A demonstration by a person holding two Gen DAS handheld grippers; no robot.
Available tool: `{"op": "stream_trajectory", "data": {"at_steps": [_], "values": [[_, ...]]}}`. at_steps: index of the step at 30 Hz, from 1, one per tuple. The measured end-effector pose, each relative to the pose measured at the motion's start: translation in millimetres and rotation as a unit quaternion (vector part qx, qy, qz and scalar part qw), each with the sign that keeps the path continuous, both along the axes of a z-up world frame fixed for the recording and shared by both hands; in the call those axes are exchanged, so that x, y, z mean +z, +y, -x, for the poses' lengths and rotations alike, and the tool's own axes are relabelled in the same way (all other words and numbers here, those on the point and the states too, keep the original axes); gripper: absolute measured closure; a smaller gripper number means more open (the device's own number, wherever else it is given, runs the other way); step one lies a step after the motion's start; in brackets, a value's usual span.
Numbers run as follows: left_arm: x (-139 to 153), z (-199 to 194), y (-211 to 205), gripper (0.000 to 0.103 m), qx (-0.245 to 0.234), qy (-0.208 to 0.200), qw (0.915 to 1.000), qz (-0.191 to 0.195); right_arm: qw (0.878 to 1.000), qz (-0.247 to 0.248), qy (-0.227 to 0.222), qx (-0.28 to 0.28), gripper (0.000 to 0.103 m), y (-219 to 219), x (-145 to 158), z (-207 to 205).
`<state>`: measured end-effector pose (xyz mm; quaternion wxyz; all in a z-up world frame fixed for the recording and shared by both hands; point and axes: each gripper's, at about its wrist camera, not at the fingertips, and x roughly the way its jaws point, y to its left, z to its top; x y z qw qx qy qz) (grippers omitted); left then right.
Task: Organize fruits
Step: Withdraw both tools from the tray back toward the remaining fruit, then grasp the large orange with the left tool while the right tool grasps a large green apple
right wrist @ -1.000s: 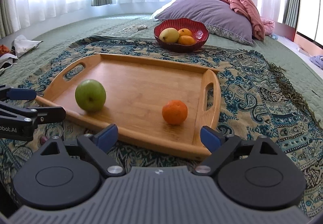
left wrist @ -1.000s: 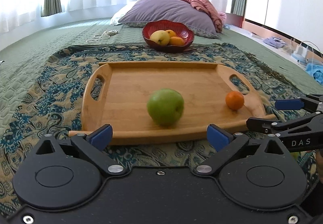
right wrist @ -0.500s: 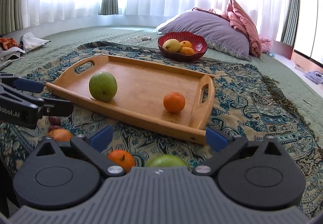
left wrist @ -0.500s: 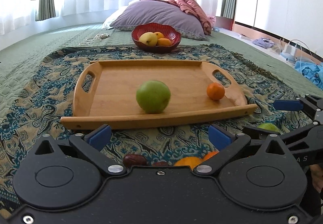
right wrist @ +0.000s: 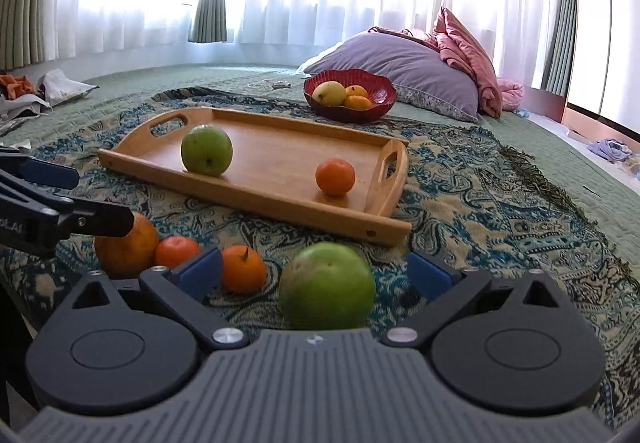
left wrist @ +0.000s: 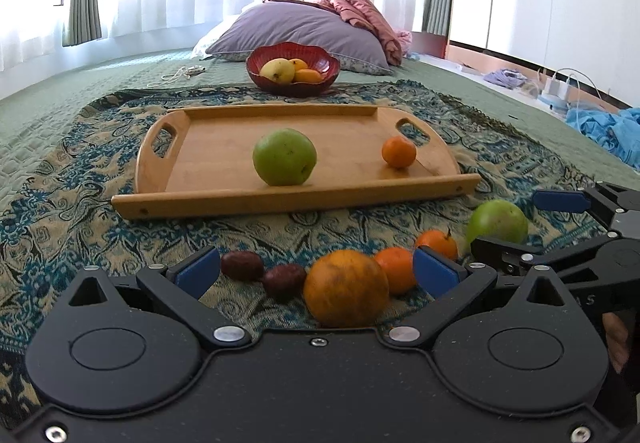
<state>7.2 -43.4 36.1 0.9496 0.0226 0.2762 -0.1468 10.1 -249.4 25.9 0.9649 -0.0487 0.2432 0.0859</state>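
A wooden tray (left wrist: 216, 147) (right wrist: 280, 147) on the patterned cloth holds a green apple (left wrist: 284, 157) (right wrist: 206, 155) and a small orange (left wrist: 398, 151) (right wrist: 335, 176). Loose fruit lies on the cloth in front of it: a large orange (left wrist: 346, 293) (right wrist: 127, 245), two small oranges (left wrist: 396, 269) (left wrist: 437, 243), two dark red fruits (left wrist: 242, 265) (left wrist: 285, 280) and a second green apple (left wrist: 497, 221) (right wrist: 327, 285). My left gripper (left wrist: 316, 269) is open around the large orange. My right gripper (right wrist: 314, 269) is open around the second green apple.
A red bowl (left wrist: 293, 69) (right wrist: 349, 95) with a yellow fruit and oranges stands beyond the tray. A purple pillow (left wrist: 300, 29) and pink cloth lie behind it. Clothes and a charger sit at the right edge of the bed.
Both grippers have pulled back from the tray toward the near side. The loose fruit on the cloth has come into view between the open fingers.
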Motion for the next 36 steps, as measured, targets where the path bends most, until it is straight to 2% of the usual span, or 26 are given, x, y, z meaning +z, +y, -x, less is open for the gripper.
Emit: {"op": "stream_trajectory", "data": {"at_steps": [3, 9, 12, 17, 20, 24, 28, 36], "values": [[-5, 5, -2, 0.0, 0.004, 0.002, 1.0, -0.003, 1.0, 0.008, -0.001, -0.009, 0.0, 0, -6, 1], [-15, 16, -4, 0.01, 0.024, 0.001, 0.9996, -0.015, 1.0, 0.005, 0.005, -0.024, 0.0, 1, -18, 4], [-17, 18, -3, 0.018, 0.026, 0.002, 0.9996, -0.009, 1.0, 0.006, 0.007, -0.026, 0.0, 4, -23, 6], [-19, 20, -5, 0.043, 0.022, 0.01, 0.9997, 0.005, 0.999, 0.024, -0.008, -0.045, 0.0, 10, -27, 10], [-21, 20, -7, 0.049, 0.022, 0.015, 0.9996, 0.014, 0.997, 0.046, -0.031, -0.059, 0.0, 16, -28, 15], [-24, 20, -13, 0.052, 0.019, 0.016, 0.9996, 0.011, 0.996, 0.05, -0.049, -0.061, 0.002, 21, -27, 21], [-25, 19, -17, 0.056, 0.022, 0.015, 0.9996, 0.011, 0.994, 0.044, -0.067, -0.069, 0.008, 21, -25, 25], [-28, 19, -18, 0.056, 0.027, 0.008, 0.9995, 0.011, 0.995, 0.013, -0.066, -0.071, 0.02, 20, -26, 27]]}}
